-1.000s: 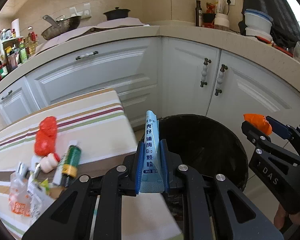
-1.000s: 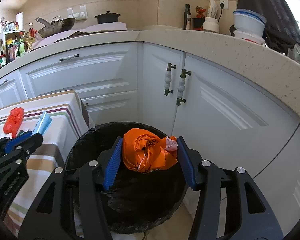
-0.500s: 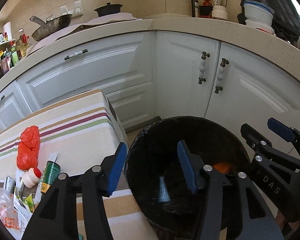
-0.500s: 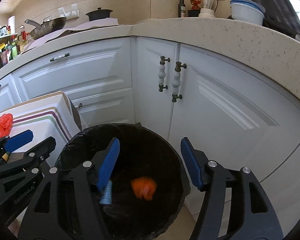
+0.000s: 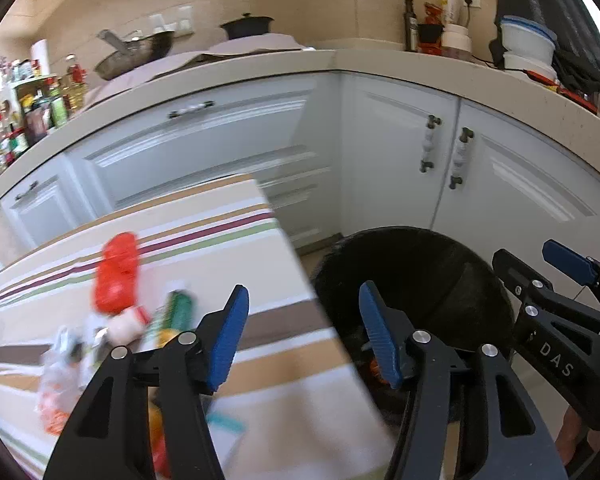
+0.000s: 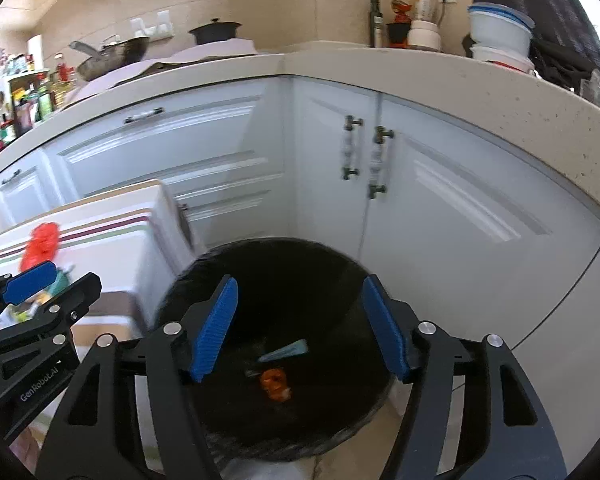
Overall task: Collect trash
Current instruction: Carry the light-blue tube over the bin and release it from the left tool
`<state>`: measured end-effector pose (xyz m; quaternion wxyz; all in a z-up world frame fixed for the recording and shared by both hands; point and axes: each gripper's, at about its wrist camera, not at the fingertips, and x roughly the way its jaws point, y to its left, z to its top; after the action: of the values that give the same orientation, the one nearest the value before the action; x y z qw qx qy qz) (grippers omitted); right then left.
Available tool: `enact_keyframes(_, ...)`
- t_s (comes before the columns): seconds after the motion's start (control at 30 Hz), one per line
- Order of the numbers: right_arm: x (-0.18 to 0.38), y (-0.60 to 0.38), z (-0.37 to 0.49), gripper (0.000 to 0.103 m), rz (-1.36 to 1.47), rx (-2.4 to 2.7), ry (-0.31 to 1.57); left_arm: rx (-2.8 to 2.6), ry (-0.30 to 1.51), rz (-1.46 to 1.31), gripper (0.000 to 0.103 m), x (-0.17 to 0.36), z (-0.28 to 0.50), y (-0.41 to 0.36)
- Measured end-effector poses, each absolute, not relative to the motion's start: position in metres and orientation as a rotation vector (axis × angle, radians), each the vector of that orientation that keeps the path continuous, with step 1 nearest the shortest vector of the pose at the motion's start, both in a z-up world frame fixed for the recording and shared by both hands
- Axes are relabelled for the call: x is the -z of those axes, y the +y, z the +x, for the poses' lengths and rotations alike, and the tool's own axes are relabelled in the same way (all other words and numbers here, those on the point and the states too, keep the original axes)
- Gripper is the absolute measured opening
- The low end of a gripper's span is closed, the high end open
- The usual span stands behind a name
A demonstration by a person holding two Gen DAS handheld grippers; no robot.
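A black-lined trash bin (image 6: 284, 264) (image 5: 416, 264) stands on the floor by the white cabinets. At its bottom lie a crumpled orange bag (image 6: 275, 385) and a light blue packet (image 6: 286, 350). My right gripper (image 6: 300, 324) hangs over the bin, its jaws opening with nothing between them. My left gripper (image 5: 302, 332) straddles the table edge and the bin rim, jaws also opening and empty. More trash lies on the striped table (image 5: 204, 248): a red bag (image 5: 116, 276), a small white bottle (image 5: 126, 324), a green tube (image 5: 176, 312) and clear wrappers (image 5: 56, 376).
White cabinet doors with handles (image 6: 364, 160) close off the corner behind the bin. The counter (image 5: 380, 64) above carries a wok, a pot, bottles and stacked bowls. The right gripper's body (image 5: 556, 320) shows at the right of the left wrist view.
Both grippers opened and let go: the blue packet and the orange bag fell into the bin. The left gripper has since swung back left toward the table.
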<state>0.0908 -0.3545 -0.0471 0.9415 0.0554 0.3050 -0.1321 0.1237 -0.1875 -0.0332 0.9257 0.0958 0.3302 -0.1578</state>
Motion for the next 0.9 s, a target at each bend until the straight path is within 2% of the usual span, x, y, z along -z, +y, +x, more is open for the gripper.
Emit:
enact_keyframes(0.43, 0.045, -0.244, 0.064, 0.066, 0.086, 0.090, 0.656, 0.137, 0.637, 0.140, 0.058, 0.015, 0.081, -0.069)
enact_keyframes(0.9, 0.068, -0.148, 0.054, 0.067, -0.017, -0.040, 0.736, -0.061, 0.656, 0.089, 0.060, 0.035, 0.056, 0.037)
